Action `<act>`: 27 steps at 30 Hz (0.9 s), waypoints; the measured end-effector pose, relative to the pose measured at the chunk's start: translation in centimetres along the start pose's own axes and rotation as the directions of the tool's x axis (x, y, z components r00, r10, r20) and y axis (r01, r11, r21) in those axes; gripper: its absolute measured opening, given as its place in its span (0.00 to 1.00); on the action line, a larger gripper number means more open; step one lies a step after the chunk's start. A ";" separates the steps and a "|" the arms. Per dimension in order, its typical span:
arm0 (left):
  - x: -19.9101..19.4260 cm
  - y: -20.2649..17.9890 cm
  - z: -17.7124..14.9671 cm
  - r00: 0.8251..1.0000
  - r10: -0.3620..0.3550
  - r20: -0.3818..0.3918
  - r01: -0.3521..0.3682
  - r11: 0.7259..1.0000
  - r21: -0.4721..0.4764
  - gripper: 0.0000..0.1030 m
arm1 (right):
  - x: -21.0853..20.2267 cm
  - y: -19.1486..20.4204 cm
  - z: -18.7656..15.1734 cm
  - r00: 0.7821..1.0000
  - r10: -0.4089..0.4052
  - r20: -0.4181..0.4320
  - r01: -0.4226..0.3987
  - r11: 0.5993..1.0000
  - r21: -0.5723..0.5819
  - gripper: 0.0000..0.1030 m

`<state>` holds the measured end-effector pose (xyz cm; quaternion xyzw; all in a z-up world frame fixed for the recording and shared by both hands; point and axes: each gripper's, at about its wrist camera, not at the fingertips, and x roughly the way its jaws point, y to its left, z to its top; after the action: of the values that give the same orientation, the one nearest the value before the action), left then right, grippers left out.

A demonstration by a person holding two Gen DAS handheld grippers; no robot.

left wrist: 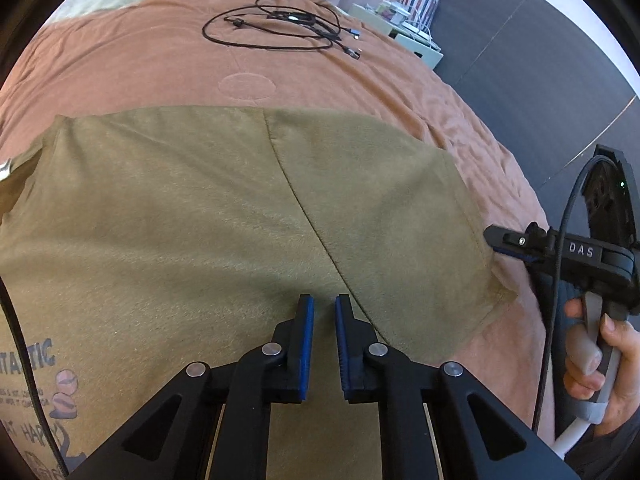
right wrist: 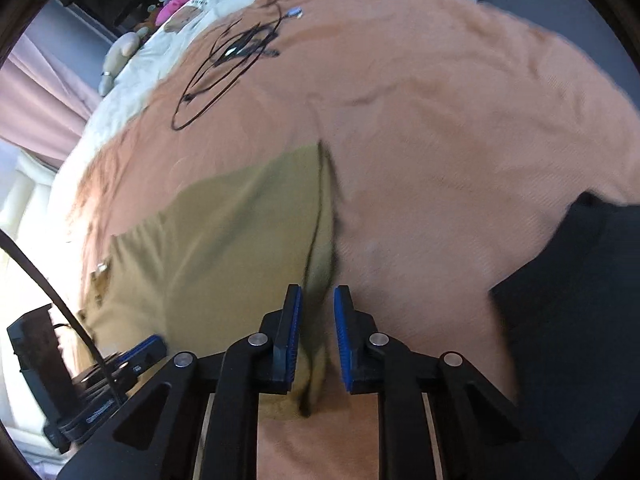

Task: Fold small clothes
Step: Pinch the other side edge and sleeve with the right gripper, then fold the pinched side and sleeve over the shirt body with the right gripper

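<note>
An olive-green T-shirt (left wrist: 192, 216) lies flat on the salmon bedspread (left wrist: 140, 64), one side folded over along a diagonal seam; a printed graphic shows at its lower left. My left gripper (left wrist: 324, 304) hovers open and empty over the shirt's near part. My right gripper (right wrist: 317, 294) is open, its jaws either side of the shirt's (right wrist: 224, 240) right edge, not closed on it. The right gripper also shows in the left wrist view (left wrist: 496, 240) at the shirt's right edge. The right view is blurred.
A tangle of black cables (left wrist: 280, 24) lies on the far part of the bedspread, also in the right wrist view (right wrist: 232, 60). A white storage unit (left wrist: 404, 28) stands beyond the bed's right edge. Dark floor (left wrist: 540, 60) lies right of the bed.
</note>
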<state>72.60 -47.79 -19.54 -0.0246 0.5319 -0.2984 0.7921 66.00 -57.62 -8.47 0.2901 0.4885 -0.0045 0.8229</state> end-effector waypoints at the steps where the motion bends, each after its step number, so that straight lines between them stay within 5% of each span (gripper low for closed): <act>1: 0.1 -0.1 0.1 1.000 0.000 0.000 0.000 1.000 0.000 0.12 | 0.1 0.0 0.0 1.000 0.006 0.004 -0.006 1.000 -0.001 0.31; 3: 0.2 -0.2 0.1 1.000 0.005 -0.001 -0.005 1.000 0.010 0.12 | 0.3 -0.3 0.4 0.999 0.030 0.019 -0.030 1.000 0.009 0.43; 9: 0.5 -0.2 0.1 1.000 0.021 -0.010 -0.021 0.999 0.031 0.12 | 1.0 -1.5 0.9 0.995 0.075 0.065 -0.078 0.996 0.038 0.42; 10: 0.6 -0.2 0.2 1.000 0.024 -0.010 -0.024 0.999 0.031 0.12 | 0.9 -1.4 0.9 0.995 0.079 0.068 -0.082 0.996 0.038 0.39; 12: 0.9 -0.3 0.3 1.000 0.027 -0.007 -0.027 0.999 0.028 0.12 | 0.6 -1.1 0.7 0.994 0.089 0.062 -0.091 0.995 0.030 0.07; 14: 1.1 -0.6 0.5 1.000 0.029 -0.003 -0.029 0.999 0.028 0.11 | -0.4 -0.2 0.3 0.995 0.069 0.077 -0.069 0.998 -0.007 0.02; 27: -2.1 1.1 0.2 0.999 -0.031 0.012 0.031 0.998 -0.047 0.07 | -4.9 10.4 -1.1 0.984 0.160 0.084 -0.139 0.968 -0.210 0.00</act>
<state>72.68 -45.89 -18.09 -0.0532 0.5338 -0.2979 0.7896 65.54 -49.81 0.02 0.2400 0.4212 0.0932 0.8697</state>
